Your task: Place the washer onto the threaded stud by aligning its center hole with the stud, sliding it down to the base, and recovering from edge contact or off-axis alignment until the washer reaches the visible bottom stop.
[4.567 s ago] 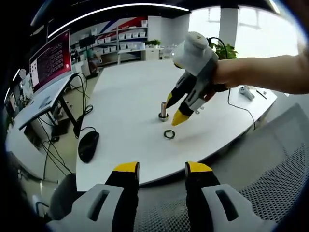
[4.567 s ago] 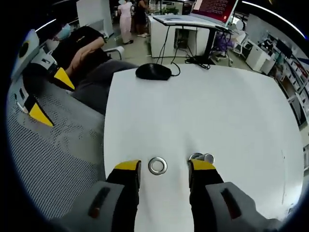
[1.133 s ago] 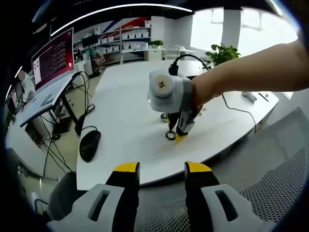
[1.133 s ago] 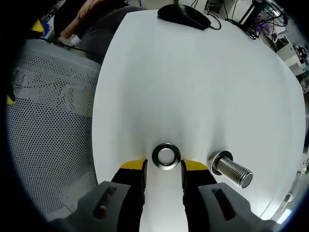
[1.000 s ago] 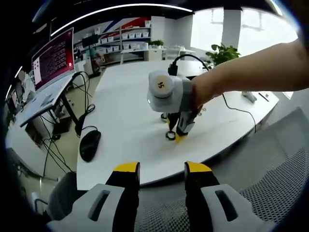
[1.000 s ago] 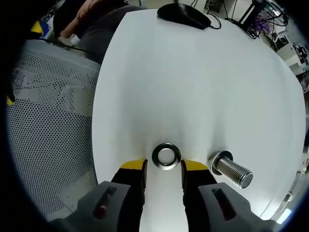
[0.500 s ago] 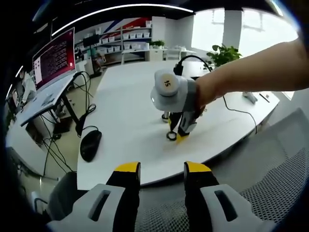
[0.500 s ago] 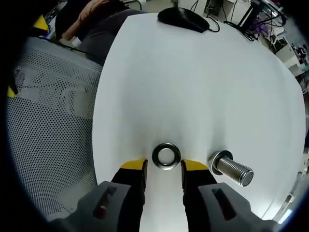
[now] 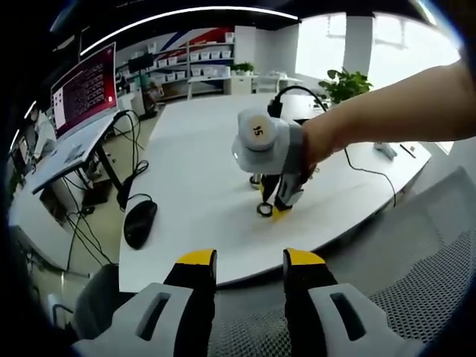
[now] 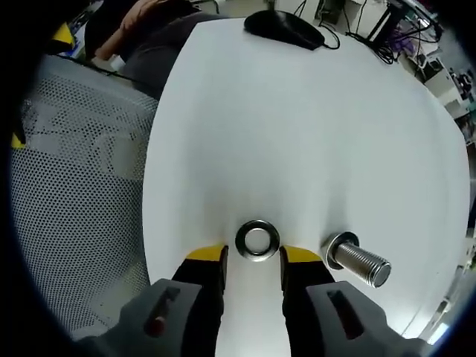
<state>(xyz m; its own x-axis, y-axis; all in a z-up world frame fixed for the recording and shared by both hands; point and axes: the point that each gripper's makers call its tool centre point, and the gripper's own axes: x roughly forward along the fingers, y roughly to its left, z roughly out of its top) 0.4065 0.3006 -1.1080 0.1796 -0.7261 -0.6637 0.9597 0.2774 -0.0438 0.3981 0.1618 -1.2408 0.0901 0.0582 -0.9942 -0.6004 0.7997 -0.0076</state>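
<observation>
The right gripper (image 10: 253, 256) is down at the white table (image 10: 312, 134) with its yellow-tipped jaws parted, one on each side of the steel washer (image 10: 257, 241), which lies flat on the tabletop just ahead of the tips. The jaws are apart and grip nothing; they look set to straddle the ring so that closing would pinch it by its rim, the first step before lifting it. The threaded stud (image 10: 357, 262) stands on its base just to the right of the washer, near but not touching it, so the carry across would be short. In the left gripper view the left gripper (image 9: 242, 260) hangs back near the table's near edge, jaws parted and empty, seemingly kept clear. A computer mouse (image 10: 282, 26) lies at the far side. No containers can be seen
</observation>
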